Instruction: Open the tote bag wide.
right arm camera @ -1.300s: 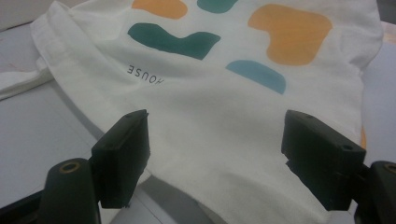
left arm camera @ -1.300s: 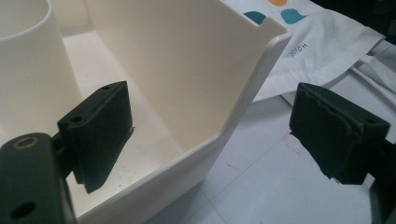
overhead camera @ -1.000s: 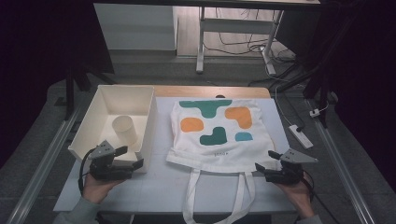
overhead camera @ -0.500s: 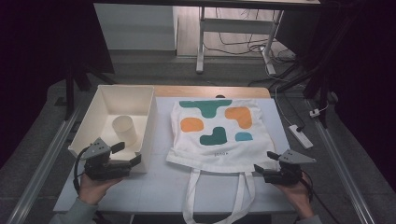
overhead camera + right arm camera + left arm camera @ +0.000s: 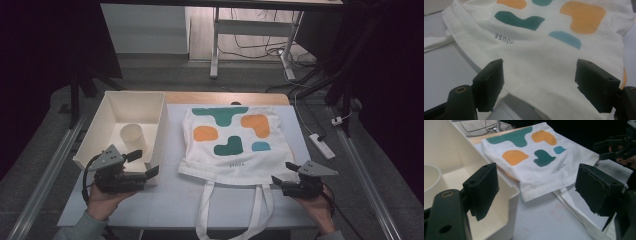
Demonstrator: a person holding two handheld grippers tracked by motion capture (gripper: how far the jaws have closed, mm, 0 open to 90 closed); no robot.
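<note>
White cotton, printed with green, orange and blue shapes: the tote bag (image 5: 230, 140) lies flat on the table (image 5: 170, 200), its handles (image 5: 207, 210) trailing toward the person. The right gripper (image 5: 279, 178) sits at the bag's near right corner, jaws apart, with the bag's hem just ahead of and below them, nothing pinched. The left gripper (image 5: 146, 164) hangs over the near corner of the cream bin (image 5: 112, 107), the bag off to its right; its jaws have just been closing a little yet stand wide with nothing between. A paper cup (image 5: 134, 137) stands inside the bin, beyond that gripper.
</note>
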